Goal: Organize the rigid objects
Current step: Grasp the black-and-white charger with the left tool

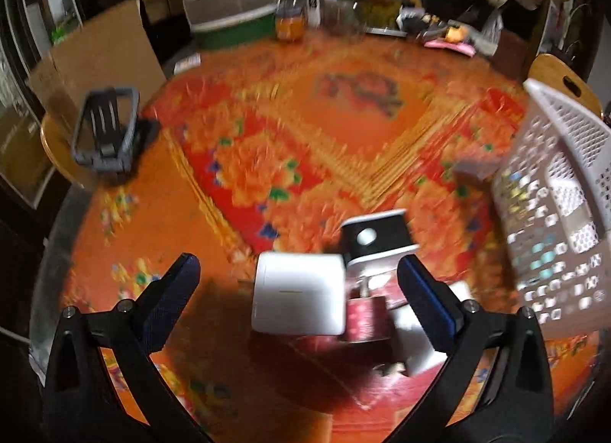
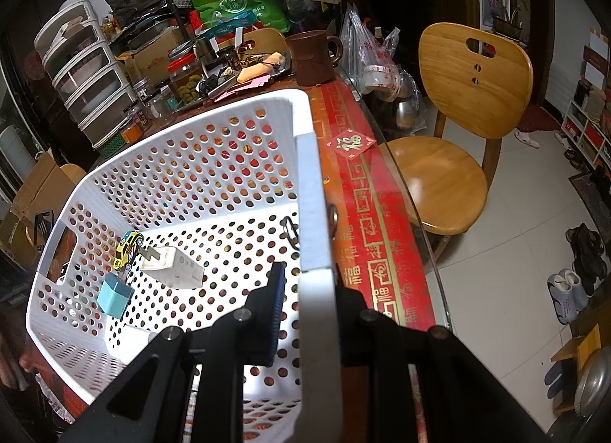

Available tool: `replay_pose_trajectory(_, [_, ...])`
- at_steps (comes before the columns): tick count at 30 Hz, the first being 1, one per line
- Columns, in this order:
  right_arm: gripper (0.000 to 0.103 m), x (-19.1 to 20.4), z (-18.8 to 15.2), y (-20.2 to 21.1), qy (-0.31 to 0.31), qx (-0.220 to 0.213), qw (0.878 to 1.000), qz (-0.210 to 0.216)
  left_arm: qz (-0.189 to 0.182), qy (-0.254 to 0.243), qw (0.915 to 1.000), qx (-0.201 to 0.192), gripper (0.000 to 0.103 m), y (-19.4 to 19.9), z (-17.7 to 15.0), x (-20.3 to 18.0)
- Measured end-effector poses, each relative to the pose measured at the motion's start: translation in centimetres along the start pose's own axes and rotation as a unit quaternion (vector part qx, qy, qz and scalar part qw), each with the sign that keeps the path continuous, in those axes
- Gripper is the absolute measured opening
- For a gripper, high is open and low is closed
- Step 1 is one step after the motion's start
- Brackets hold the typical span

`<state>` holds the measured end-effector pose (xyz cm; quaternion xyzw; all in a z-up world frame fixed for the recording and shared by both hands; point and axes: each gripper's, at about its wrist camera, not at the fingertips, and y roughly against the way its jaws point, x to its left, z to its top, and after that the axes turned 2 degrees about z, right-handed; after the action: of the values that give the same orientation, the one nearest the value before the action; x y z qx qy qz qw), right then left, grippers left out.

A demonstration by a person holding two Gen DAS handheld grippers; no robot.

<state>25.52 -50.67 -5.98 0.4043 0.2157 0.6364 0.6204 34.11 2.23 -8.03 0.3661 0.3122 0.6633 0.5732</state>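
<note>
Worktop (image 1: 160, 221) under an orange-and-red floral cloth carries everything. White perforated plastic basket (image 2: 198, 160) stands at its right side; the right gripper (image 2: 305, 309) has its jaws clamped narrow on the basket's rim, steadying it. Inside lie a cream rectangular box (image 2: 175, 265), a pale blue plug block (image 2: 114, 298) and a small yellow toy car (image 2: 128, 248). Left gripper (image 1: 298, 282) hangs with jaws wide and empty over a white rounded charger cube (image 1: 299, 294) beside a black-and-white adapter (image 1: 376, 238). The cube looks light, stiff and smooth; gripping its flat opposite faces seems safest.
</note>
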Motion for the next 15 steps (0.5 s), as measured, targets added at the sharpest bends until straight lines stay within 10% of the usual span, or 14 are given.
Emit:
replay_pose_trajectory(11, [0.021, 0.1, -0.1, 0.2, 0.005, 0.002, 1.000, -0.003, -0.039, -0.008, 0.9992, 0.003, 0.102, -2.3, 0.4, -5.2])
replay_pose_trajectory(14, [0.021, 0.1, 0.0, 0.2, 0.006, 0.004, 1.000, -0.004, -0.006, -0.022, 0.9997, 0.003, 0.083, -2.9, 0.9, -6.4])
replay_pose_trajectory(15, [0.021, 0.1, 0.1, 0.2, 0.006, 0.004, 1.000, -0.004, -0.004, -0.023, 0.9997, 0.007, 0.063, -3.2, 1.0, -6.7])
